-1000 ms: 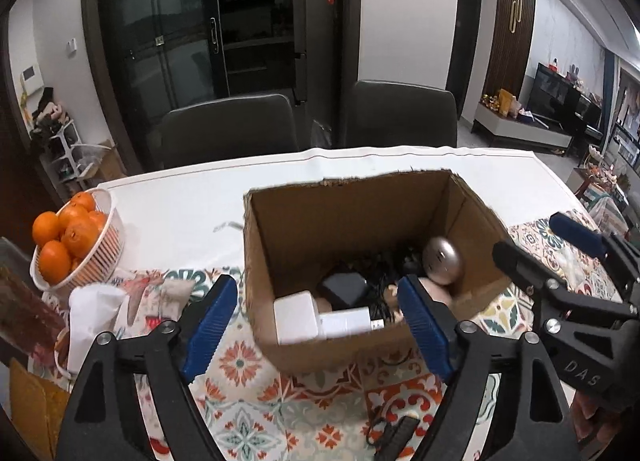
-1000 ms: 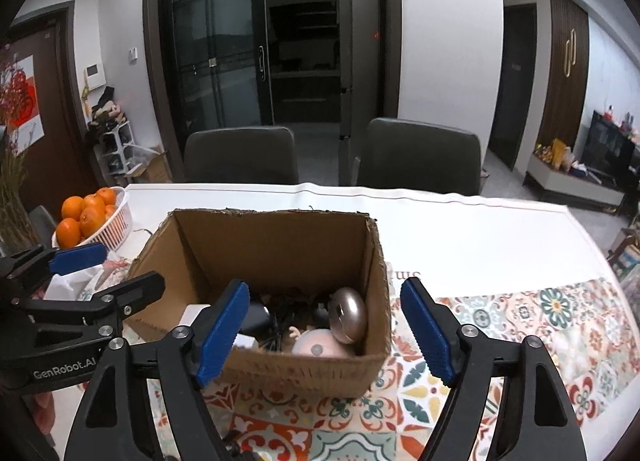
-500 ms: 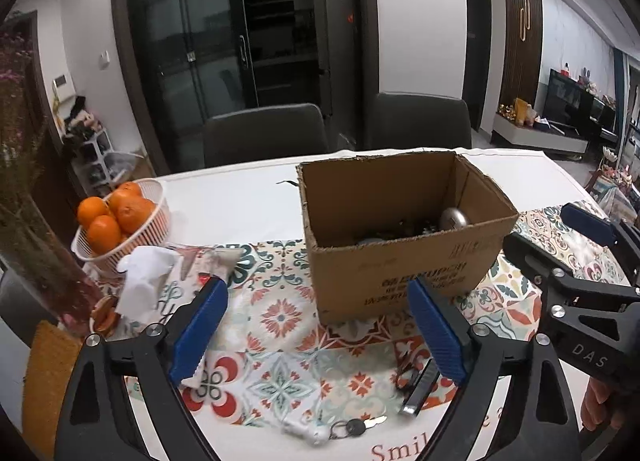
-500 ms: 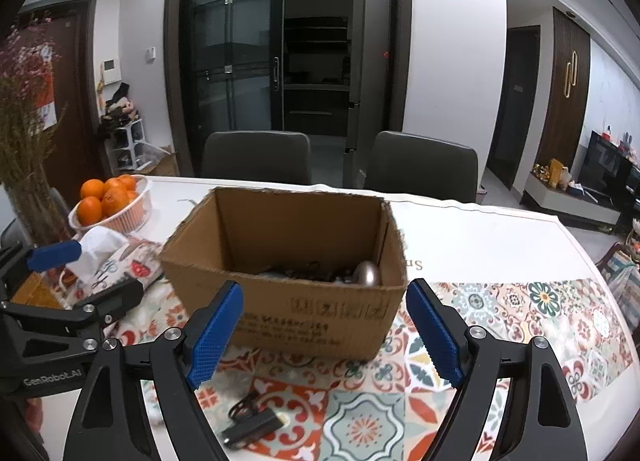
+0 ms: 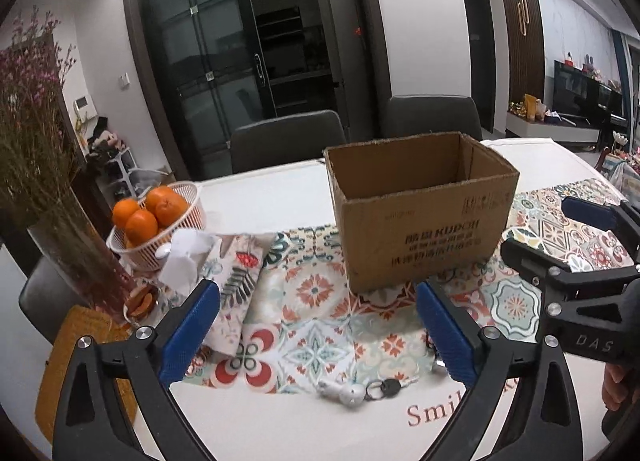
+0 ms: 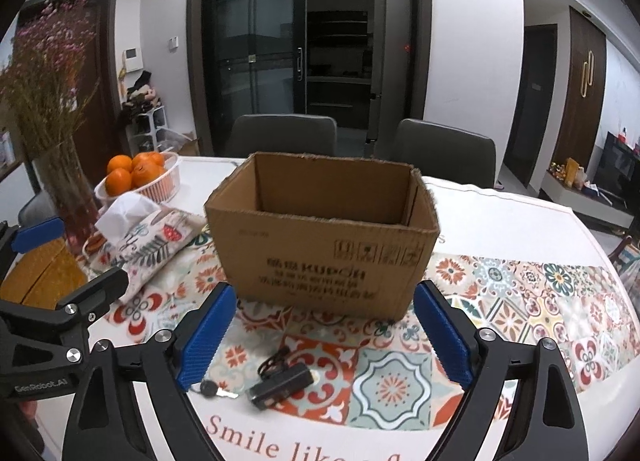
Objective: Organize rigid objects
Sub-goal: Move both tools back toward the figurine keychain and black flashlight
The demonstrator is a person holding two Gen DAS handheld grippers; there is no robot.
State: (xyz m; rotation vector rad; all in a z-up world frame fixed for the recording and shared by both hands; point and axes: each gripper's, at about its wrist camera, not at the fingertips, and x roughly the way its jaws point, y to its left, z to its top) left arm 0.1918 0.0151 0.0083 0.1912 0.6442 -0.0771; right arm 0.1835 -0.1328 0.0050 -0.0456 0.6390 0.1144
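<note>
Now both tools back from box (image 6: 324, 237) | left tool (image 5: 318, 335), right tool (image 6: 324, 337) just widened, empty | key (image 6: 214, 391) visible

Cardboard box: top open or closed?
Open. The cardboard box stands upright with no flaps over the top; its inner walls show. Contents are hidden from both views.

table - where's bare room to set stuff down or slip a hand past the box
Free: the white table right of and behind the cardboard box, and the patterned mat to its right. Crowded: left of the box, with tissue pouch, orange basket and vase; in front, key and black charger.
</note>
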